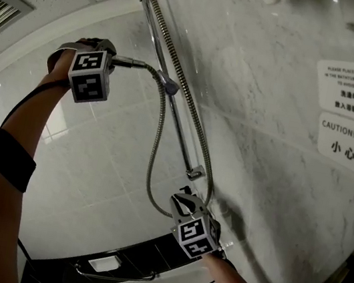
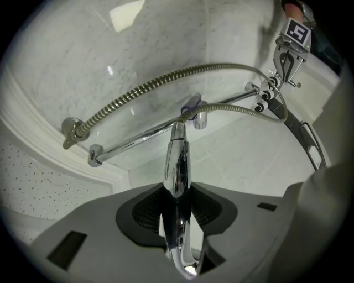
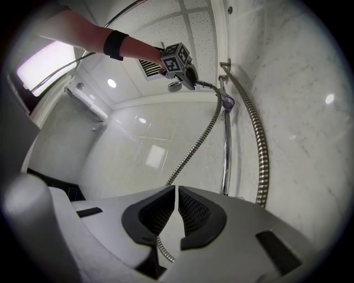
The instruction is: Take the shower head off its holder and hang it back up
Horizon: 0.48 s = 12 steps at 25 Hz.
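Left tongs (image 2: 178, 205) clamp the shower head (image 2: 177, 166) by its chrome handle, held about level. The right tongs (image 3: 176, 207) are closed on nothing, with the hose (image 1: 152, 167) running just beside them. We see the handle's hose end right at the holder (image 1: 168, 86) on the rail (image 1: 181, 118) (seated or just out, can't tell). We judge it's either barely lifted off or nearly rehung, and letting go is not yet done.

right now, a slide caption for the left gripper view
Left gripper grips the shower head's handle, facing the chrome rail.
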Available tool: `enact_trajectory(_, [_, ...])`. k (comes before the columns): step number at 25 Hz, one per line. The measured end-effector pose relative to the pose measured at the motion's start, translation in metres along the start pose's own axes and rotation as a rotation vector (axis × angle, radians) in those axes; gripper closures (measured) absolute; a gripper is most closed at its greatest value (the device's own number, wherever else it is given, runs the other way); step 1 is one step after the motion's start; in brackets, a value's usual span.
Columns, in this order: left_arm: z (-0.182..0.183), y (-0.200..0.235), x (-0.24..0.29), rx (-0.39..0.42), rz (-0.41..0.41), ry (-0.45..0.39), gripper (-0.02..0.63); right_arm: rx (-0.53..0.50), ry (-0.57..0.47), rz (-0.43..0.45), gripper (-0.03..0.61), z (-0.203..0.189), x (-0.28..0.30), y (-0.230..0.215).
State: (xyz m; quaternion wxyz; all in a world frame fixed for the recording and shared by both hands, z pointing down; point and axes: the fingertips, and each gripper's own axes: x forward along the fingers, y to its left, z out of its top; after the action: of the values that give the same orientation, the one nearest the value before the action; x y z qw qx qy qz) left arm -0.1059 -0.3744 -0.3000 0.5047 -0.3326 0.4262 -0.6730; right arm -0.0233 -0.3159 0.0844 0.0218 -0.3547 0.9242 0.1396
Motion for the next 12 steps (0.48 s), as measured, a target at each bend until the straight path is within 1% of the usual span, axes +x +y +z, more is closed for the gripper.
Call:
enact_trajectory(7, [0.014,0.0,0.011,0.084,0.011,0.02,0.482,0.007,-0.004,0.003,0.535,-0.004,-0.004,-0.005])
enact_trajectory(12, [0.033,-0.001,0.02,0.2,0.042,0.031,0.483,0.002,0.003,-0.011,0.535,-0.005,-0.012,-0.015])
